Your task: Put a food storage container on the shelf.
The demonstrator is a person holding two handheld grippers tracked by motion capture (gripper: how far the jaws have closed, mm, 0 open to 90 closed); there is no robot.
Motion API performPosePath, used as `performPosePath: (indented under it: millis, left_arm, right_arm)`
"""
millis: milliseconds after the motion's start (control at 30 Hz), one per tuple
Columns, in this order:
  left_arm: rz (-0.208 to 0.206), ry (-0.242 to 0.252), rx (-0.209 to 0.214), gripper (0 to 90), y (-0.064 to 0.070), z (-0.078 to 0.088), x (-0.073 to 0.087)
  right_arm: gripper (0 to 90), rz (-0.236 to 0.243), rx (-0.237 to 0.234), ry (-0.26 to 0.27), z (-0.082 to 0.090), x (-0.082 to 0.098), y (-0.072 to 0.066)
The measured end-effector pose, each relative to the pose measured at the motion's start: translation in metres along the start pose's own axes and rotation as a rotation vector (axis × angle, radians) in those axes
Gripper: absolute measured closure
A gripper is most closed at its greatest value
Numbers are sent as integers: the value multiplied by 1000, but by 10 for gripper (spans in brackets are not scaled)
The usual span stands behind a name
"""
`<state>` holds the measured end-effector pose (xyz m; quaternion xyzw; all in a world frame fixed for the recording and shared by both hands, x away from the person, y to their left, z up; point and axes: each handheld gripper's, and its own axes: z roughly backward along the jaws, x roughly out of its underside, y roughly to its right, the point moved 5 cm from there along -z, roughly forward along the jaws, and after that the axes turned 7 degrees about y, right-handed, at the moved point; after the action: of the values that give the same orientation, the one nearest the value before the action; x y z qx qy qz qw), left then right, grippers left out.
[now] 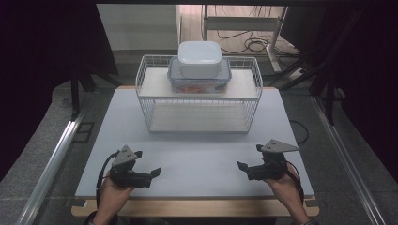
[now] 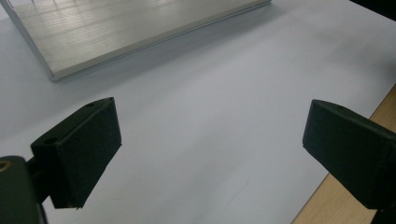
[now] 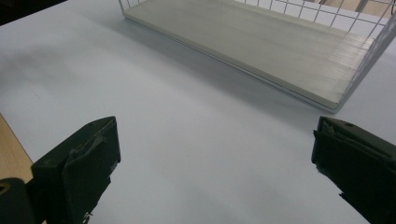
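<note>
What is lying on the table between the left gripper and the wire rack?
Nothing: between the left gripper and the wire rack the high view shows bare white table, and the left gripper view agrees.

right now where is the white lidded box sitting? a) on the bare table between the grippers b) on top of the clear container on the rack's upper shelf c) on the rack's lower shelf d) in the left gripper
b: the white box rests on the clear container on the wire rack's upper shelf; both grippers are open and hold nothing.
</note>
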<state>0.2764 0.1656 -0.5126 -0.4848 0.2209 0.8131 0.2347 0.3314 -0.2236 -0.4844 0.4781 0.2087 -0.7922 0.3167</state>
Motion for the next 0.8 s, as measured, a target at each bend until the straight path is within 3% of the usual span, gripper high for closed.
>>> performPosePath:
  millis: [800]
  left_arm:
    - [6,14,-53,42,-8,20,14]
  right_arm:
    - [16,-6,55,7,26,18,8]
